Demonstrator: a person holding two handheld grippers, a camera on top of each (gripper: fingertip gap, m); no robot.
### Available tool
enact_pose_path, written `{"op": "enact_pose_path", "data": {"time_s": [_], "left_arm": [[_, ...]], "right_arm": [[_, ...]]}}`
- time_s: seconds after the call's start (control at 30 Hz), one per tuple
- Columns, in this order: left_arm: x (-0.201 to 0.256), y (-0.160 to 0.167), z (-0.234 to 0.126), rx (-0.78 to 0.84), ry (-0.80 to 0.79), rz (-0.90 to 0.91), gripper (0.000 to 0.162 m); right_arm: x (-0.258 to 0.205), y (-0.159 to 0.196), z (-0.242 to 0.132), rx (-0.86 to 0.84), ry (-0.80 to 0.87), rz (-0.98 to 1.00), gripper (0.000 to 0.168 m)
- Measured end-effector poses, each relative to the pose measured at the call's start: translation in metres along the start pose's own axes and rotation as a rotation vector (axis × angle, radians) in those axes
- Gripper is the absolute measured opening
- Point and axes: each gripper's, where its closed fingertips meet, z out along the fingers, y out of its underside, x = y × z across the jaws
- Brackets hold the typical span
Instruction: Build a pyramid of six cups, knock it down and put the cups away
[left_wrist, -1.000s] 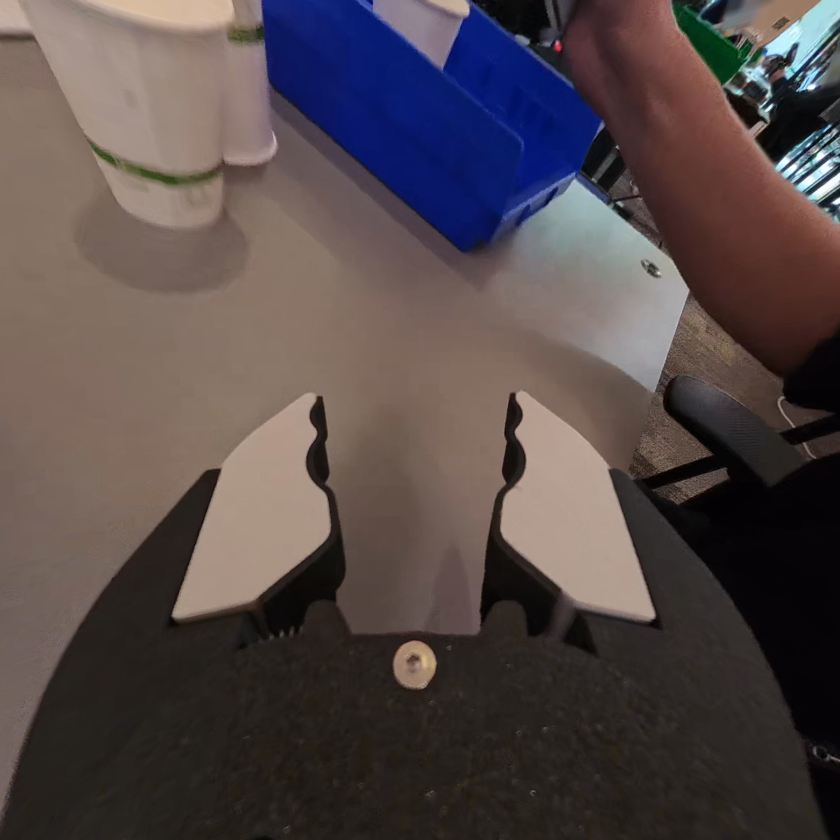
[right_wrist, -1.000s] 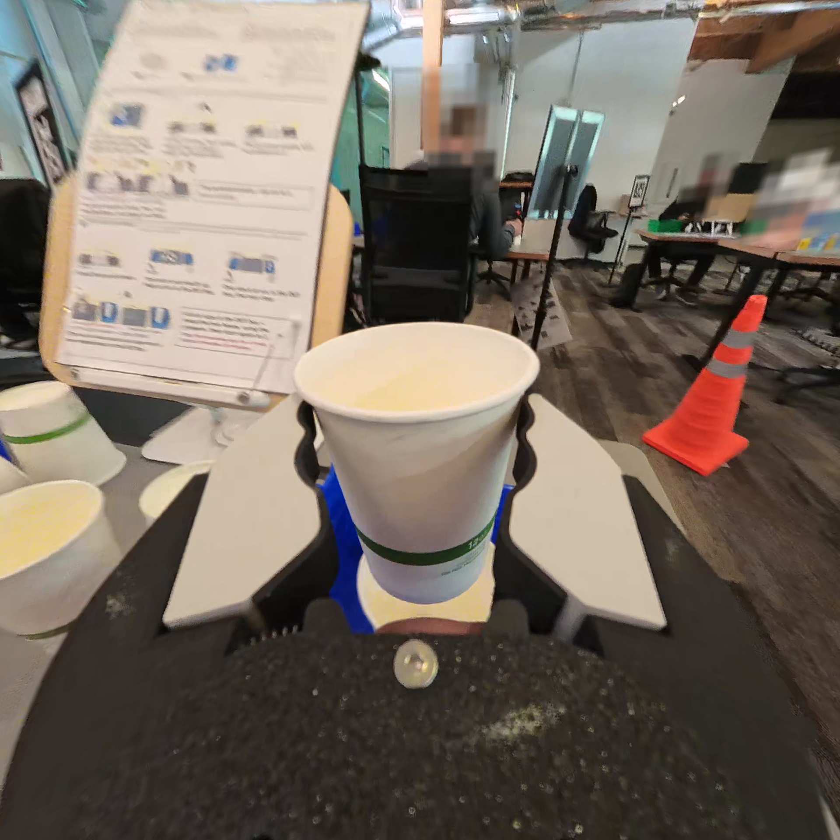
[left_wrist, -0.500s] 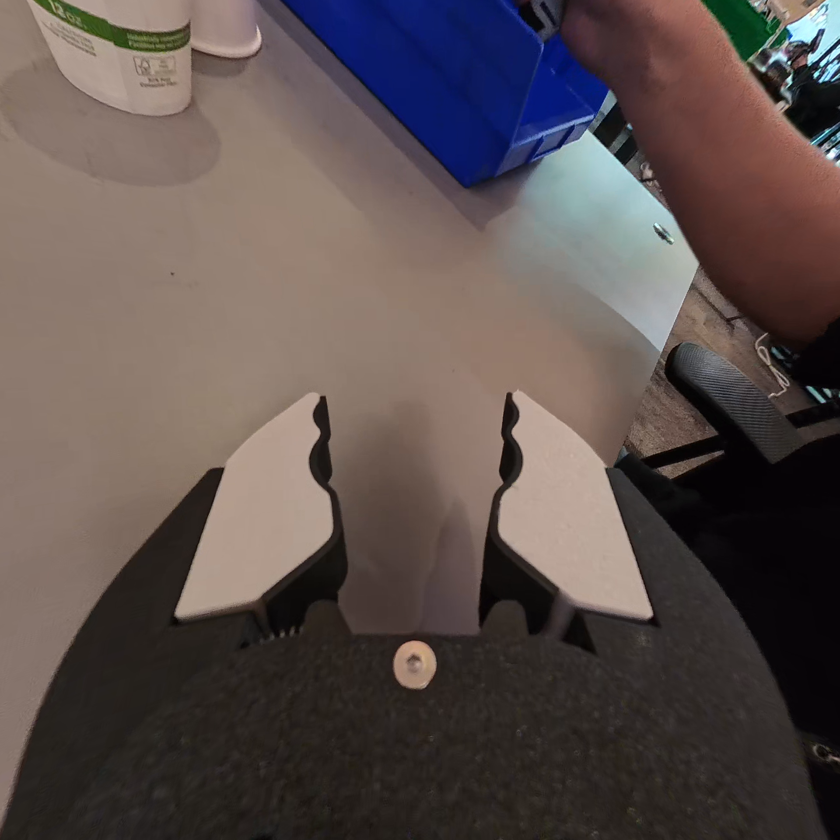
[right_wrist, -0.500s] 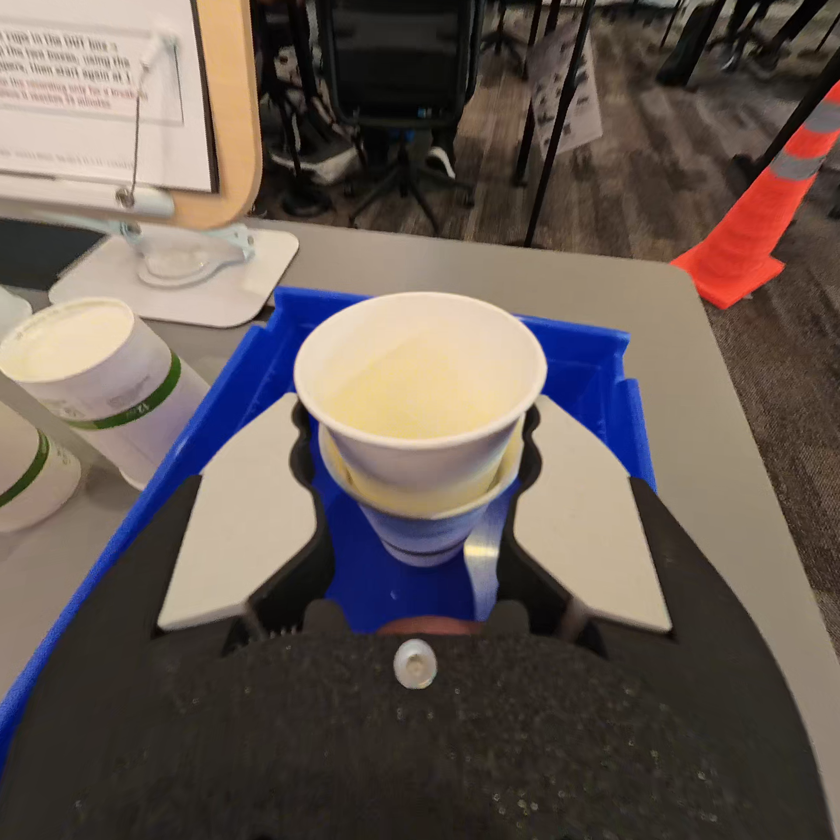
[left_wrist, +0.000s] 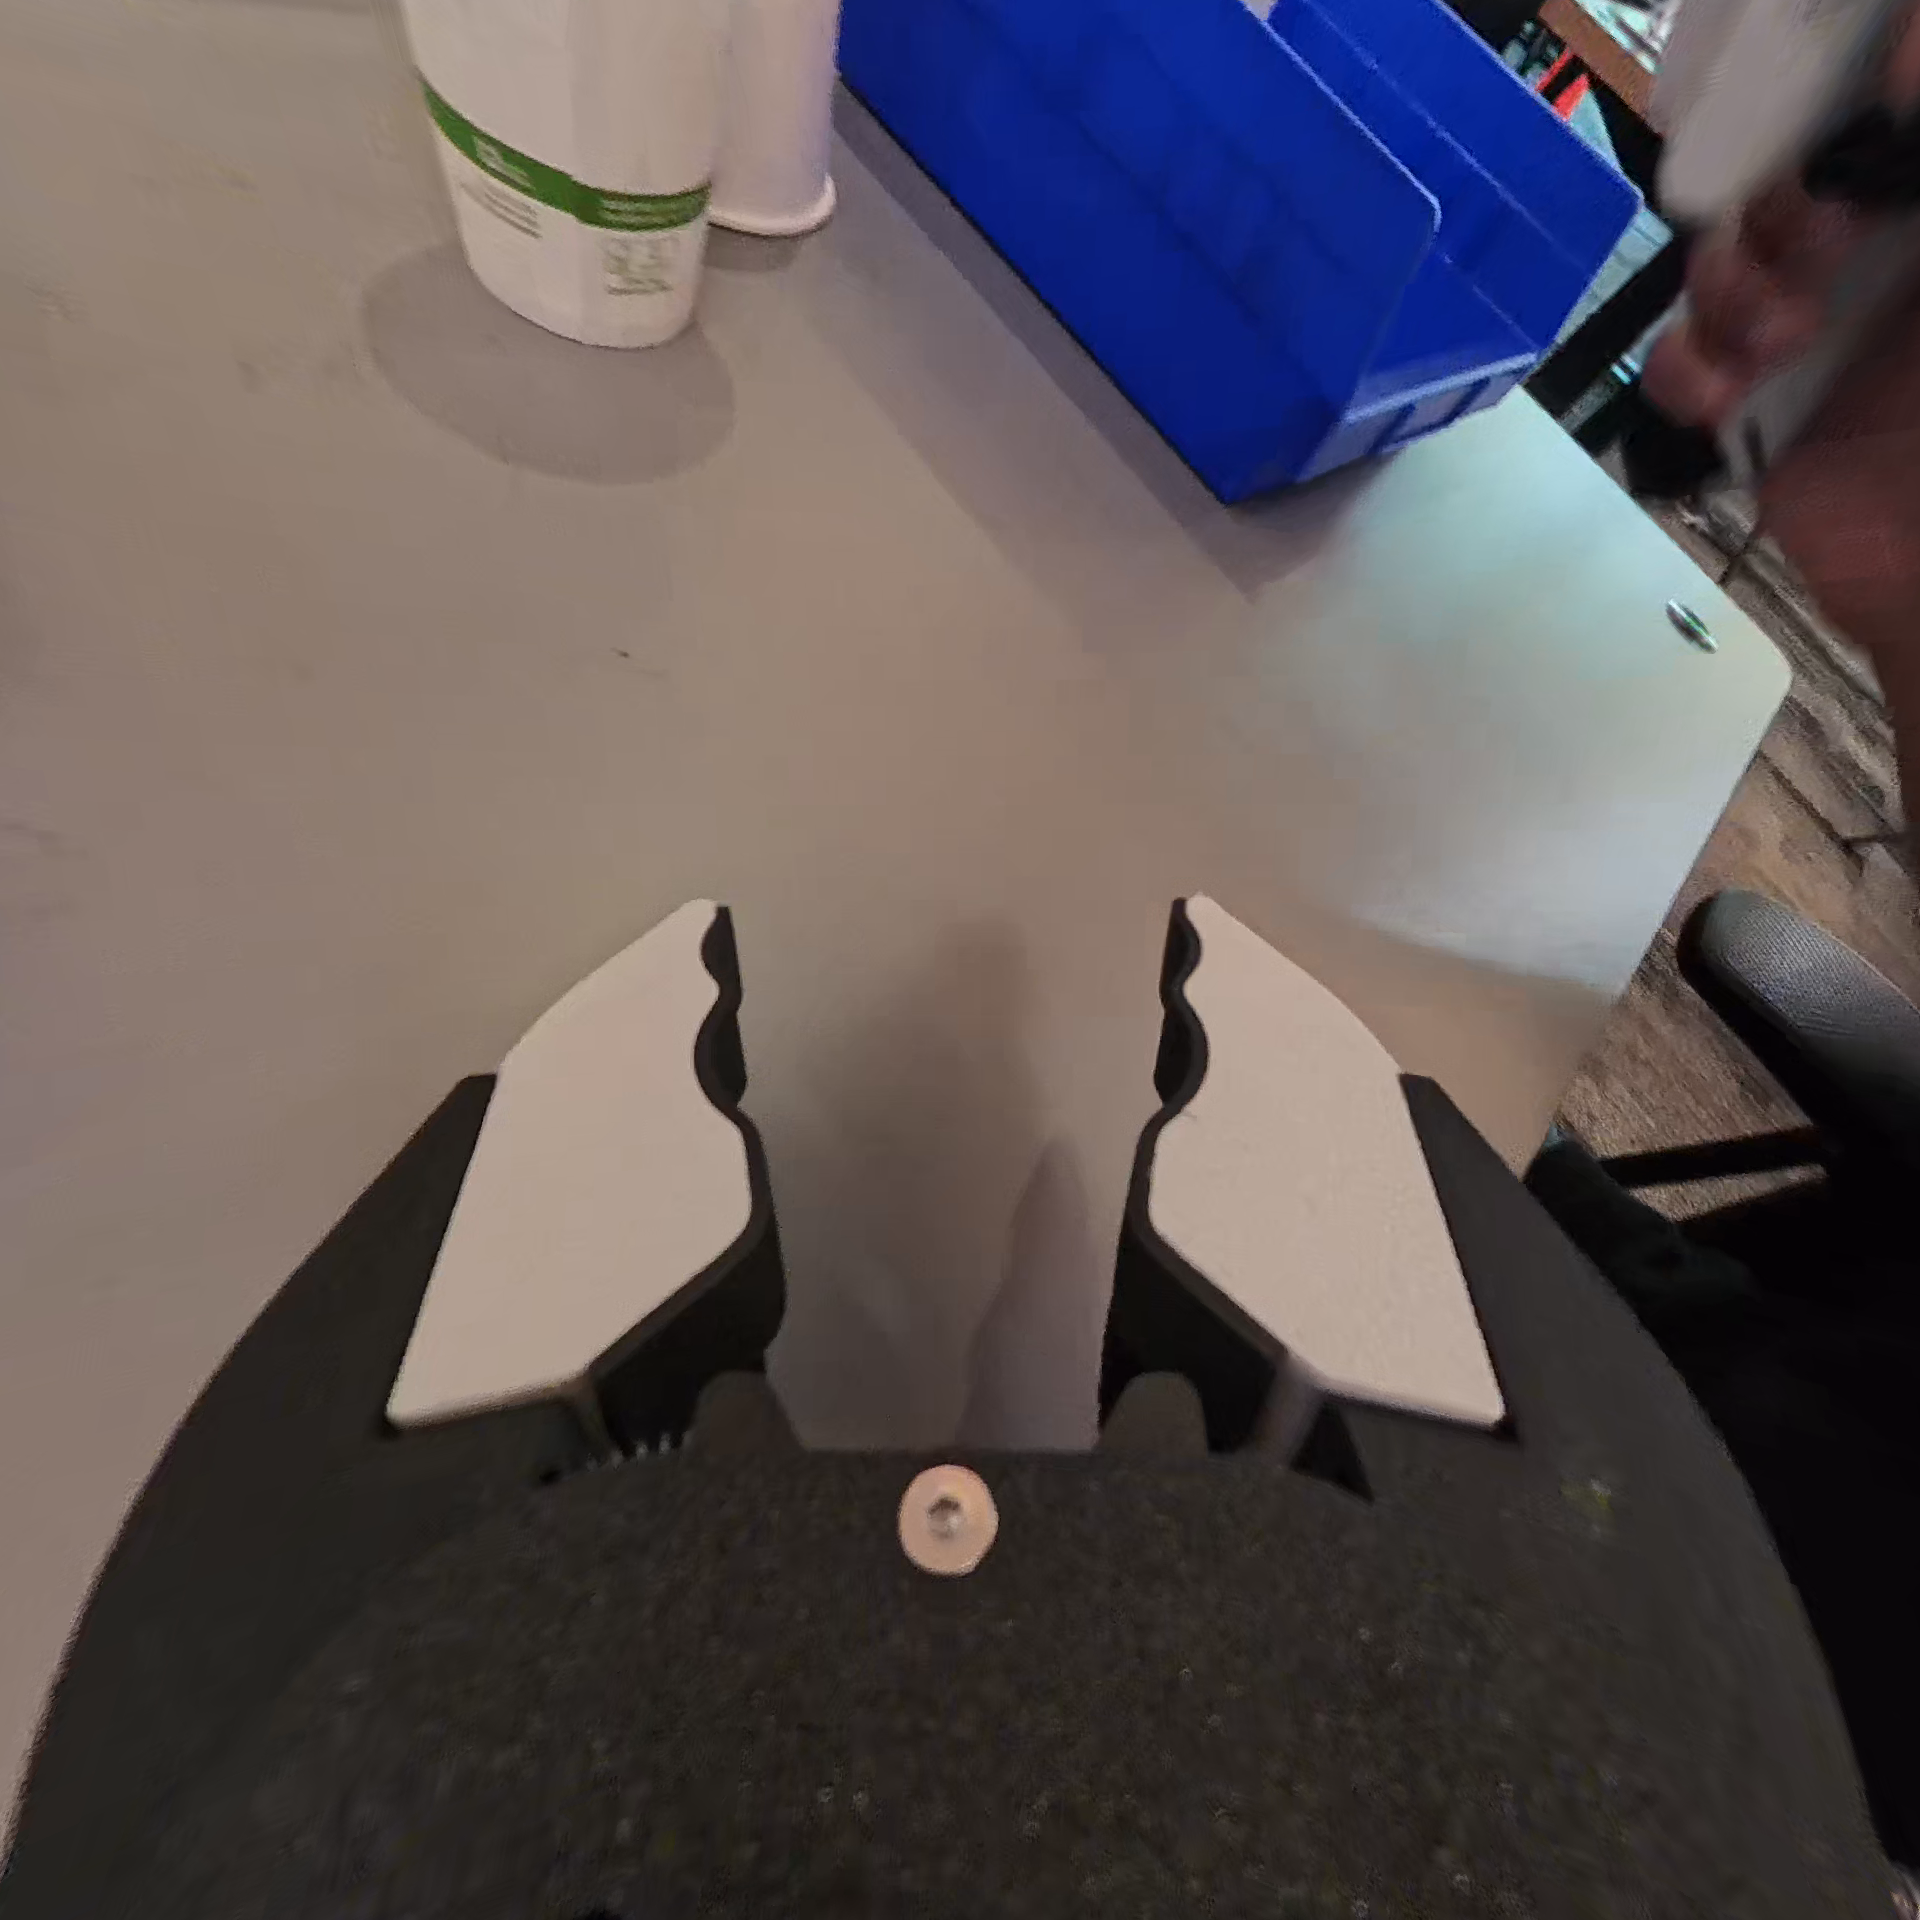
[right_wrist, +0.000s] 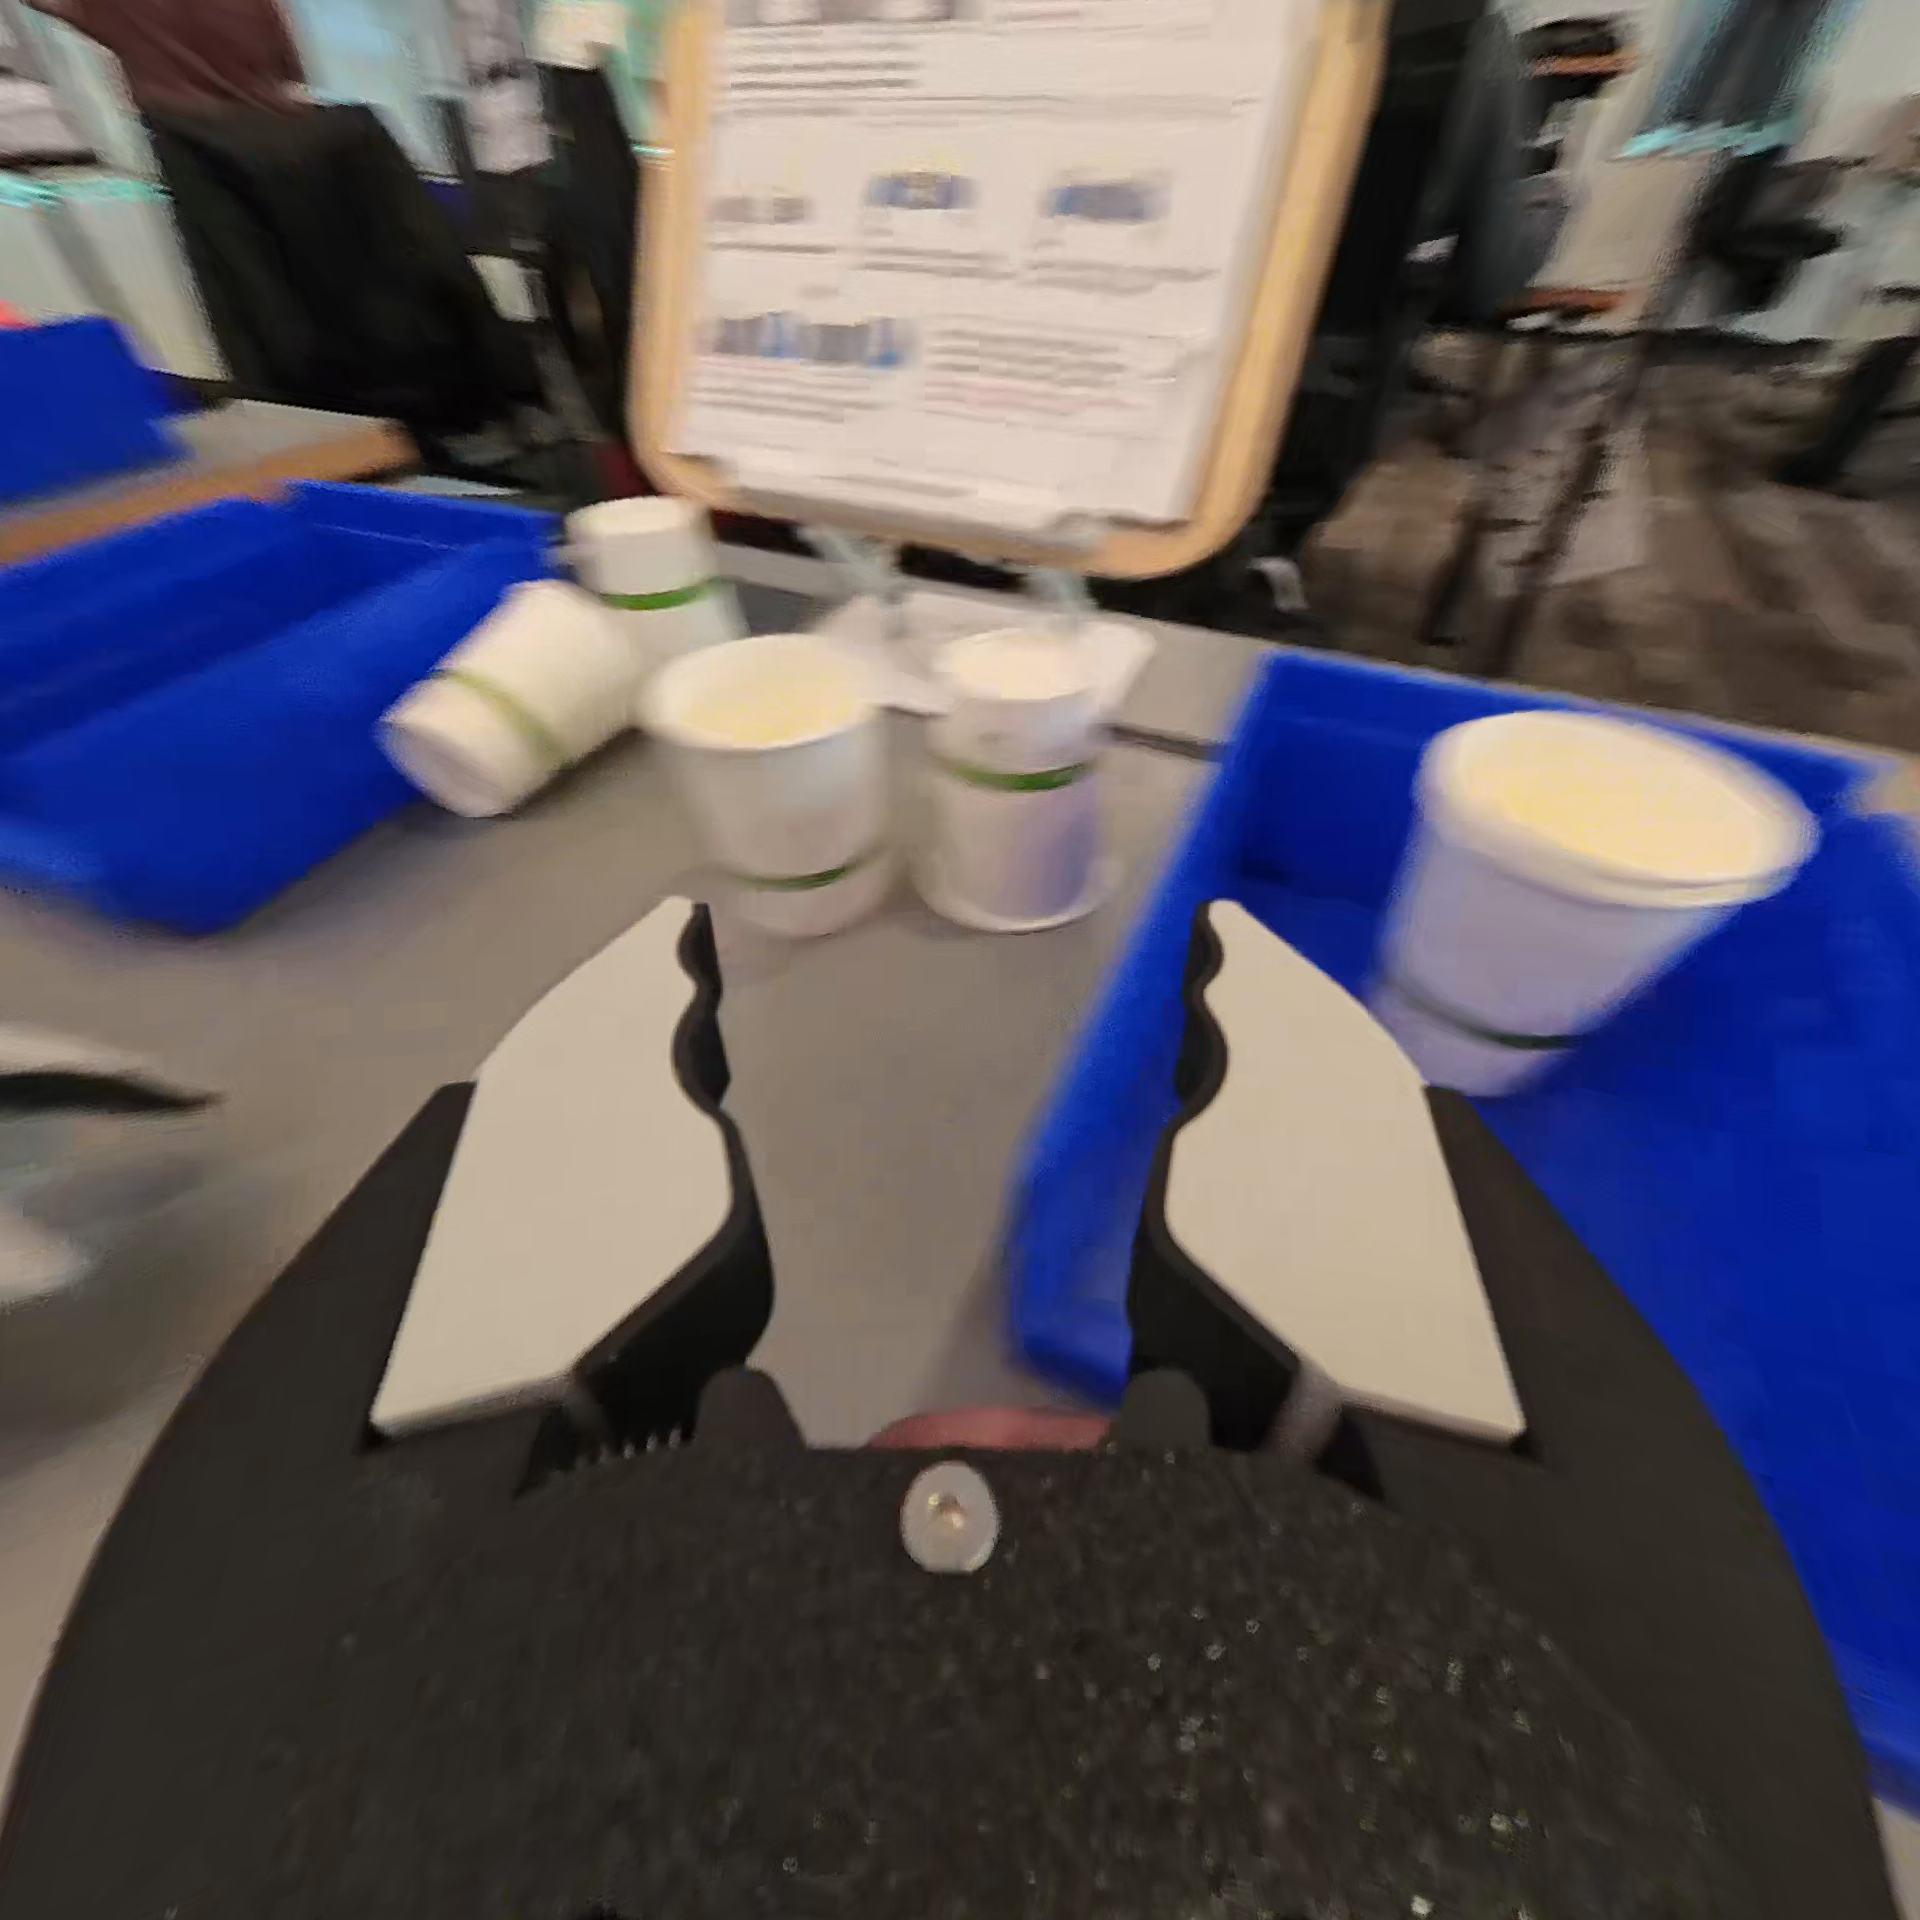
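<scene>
You have five paper cups in the right wrist view: four on the worktop (right_wrist: 883, 1091), made up of one on its side (right_wrist: 509, 717), one upright (right_wrist: 769, 769) and two upside down (right_wrist: 1013, 790) (right_wrist: 649, 566), plus what looks like one stack in the right-hand blue bin (right_wrist: 1714, 1195), counted as the fifth cup (right_wrist: 1579, 883). You have two blue bins; the other (right_wrist: 208, 707) sits toward the left edge. One clipboard stand (right_wrist: 966, 270) is at the far edge.

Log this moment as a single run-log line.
phase: putting cups away | right gripper: open, empty | left gripper: open, empty | cup stack in blue bin | four cups on table
</scene>
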Motion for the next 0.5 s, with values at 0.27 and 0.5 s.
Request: {"op": "enact_pose_path", "data": {"time_s": [0.27,0.5], "left_arm": [[-0.024,-0.062,-0.01,0.008,-0.068,0.019,0.084],[-0.093,-0.131,-0.016,-0.273,-0.269,0.281,0.086]], "right_arm": [[-0.145,0.085,0.003,-0.083,-0.317,-0.077,0.084],[-0.157,0.089,-0.002,-0.062,-0.376,-0.113,0.082]]}}
